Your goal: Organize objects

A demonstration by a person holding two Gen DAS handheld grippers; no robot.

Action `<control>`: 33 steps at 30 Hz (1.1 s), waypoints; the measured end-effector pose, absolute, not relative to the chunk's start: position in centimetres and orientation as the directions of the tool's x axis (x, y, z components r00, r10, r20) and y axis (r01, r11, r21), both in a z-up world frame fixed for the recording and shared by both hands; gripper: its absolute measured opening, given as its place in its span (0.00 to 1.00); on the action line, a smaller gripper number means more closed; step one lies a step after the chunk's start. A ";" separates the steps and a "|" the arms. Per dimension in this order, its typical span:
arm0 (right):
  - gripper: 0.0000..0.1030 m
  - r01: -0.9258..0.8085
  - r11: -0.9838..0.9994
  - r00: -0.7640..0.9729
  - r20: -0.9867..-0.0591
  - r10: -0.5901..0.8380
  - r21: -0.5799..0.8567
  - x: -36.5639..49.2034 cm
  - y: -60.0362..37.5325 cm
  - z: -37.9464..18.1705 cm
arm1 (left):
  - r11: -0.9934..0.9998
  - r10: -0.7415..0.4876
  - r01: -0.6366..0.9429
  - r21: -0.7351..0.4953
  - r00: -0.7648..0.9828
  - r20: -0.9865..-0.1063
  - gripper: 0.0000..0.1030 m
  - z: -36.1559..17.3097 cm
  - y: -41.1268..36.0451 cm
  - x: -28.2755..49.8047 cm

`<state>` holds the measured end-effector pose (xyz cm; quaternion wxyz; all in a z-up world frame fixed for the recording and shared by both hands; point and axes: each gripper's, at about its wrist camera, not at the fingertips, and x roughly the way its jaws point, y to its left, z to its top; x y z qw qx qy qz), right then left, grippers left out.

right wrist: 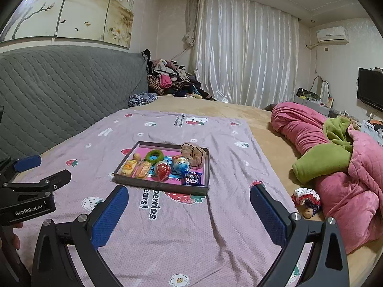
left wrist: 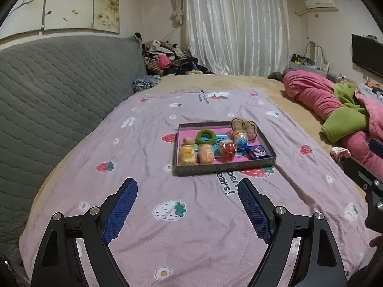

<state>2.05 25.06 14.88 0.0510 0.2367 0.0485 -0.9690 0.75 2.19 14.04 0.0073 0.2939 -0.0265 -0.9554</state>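
A shallow grey tray (left wrist: pixel 222 166) with a pink floor sits on the purple strawberry sheet (left wrist: pixel 143 143); it also shows in the right wrist view (right wrist: pixel 162 186). It holds a green ring (left wrist: pixel 205 136), a yellow packet (left wrist: pixel 187 154), a bun (left wrist: pixel 205 153), a red strawberry toy (left wrist: pixel 227 150), a blue egg toy (left wrist: pixel 240 138), a blue wrapper (left wrist: pixel 257 152) and a brown plush (left wrist: pixel 245 126). My left gripper (left wrist: pixel 188 189) is open and empty, short of the tray. My right gripper (right wrist: pixel 189 197) is open and empty, near the tray's front edge.
A pink and green quilt (right wrist: pixel 335 157) lies heaped on the right. A small red and white bundle (right wrist: pixel 306 202) lies beside it. A grey padded headboard (left wrist: pixel 59 83) runs along the left. A clothes pile (left wrist: pixel 167 57) sits at the far end.
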 end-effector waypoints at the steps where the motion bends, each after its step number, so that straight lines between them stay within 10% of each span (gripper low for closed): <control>1: 1.00 0.123 -0.990 -0.883 -0.463 -0.078 -0.068 2.1 25.1 14.7 | -0.998 -0.037 0.002 0.063 -0.829 -0.558 0.84 13.8 2.2 0.8; 33: 1.00 0.129 -0.989 -0.843 -0.534 -0.071 -0.072 0.3 25.0 8.9 | -0.999 -0.034 0.010 0.043 -0.800 -0.599 0.84 7.1 1.8 -1.0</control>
